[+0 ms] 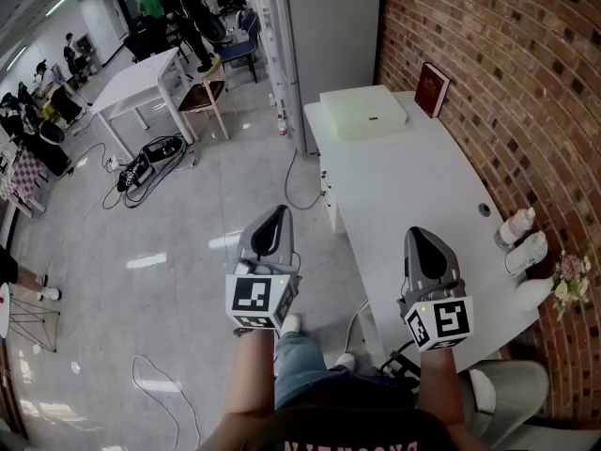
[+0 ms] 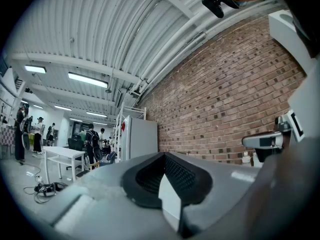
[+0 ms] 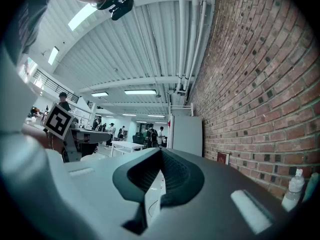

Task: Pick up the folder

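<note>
- Here, your left gripper (image 1: 274, 219) and right gripper (image 1: 424, 241) hang shut and empty; the approach has not begun.
- The pale folder (image 1: 364, 111) lies well ahead of your right gripper on the surface (image 1: 404, 195); next, I judge, reach forward and open up.

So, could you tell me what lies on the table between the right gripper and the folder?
Nothing: in the head view, the table is bare between the right gripper and the folder.

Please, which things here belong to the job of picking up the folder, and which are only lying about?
For the job:
- folder, flat at the far end of the table
- left tool, shut
- right tool, shut

Only lying about:
- red book
- bottles
- flowers
- floor cables
</note>
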The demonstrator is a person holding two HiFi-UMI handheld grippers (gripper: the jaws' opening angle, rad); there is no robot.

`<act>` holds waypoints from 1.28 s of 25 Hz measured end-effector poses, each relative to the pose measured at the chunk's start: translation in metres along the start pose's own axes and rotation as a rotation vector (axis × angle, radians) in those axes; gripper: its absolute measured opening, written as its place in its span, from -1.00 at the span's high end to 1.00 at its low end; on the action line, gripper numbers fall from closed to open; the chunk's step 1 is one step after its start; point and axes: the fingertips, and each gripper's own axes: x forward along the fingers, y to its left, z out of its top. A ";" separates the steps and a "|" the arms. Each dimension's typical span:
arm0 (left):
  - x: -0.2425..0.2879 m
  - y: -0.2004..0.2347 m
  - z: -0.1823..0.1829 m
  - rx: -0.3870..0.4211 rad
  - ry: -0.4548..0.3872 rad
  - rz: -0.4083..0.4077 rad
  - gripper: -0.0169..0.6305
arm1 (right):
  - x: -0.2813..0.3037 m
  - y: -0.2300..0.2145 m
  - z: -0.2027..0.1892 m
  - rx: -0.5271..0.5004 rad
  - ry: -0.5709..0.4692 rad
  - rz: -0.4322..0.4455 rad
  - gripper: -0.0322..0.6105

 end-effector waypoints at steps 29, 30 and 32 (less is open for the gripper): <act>0.131 0.186 -0.021 -0.015 0.017 -0.155 0.95 | 0.201 0.050 -0.025 0.028 0.073 -0.183 0.90; 0.133 0.192 -0.022 -0.010 0.019 -0.161 0.95 | 0.206 0.053 -0.026 0.034 0.075 -0.187 0.90; 0.138 0.203 -0.023 -0.005 0.019 -0.167 0.95 | 0.215 0.059 -0.029 0.045 0.079 -0.188 0.90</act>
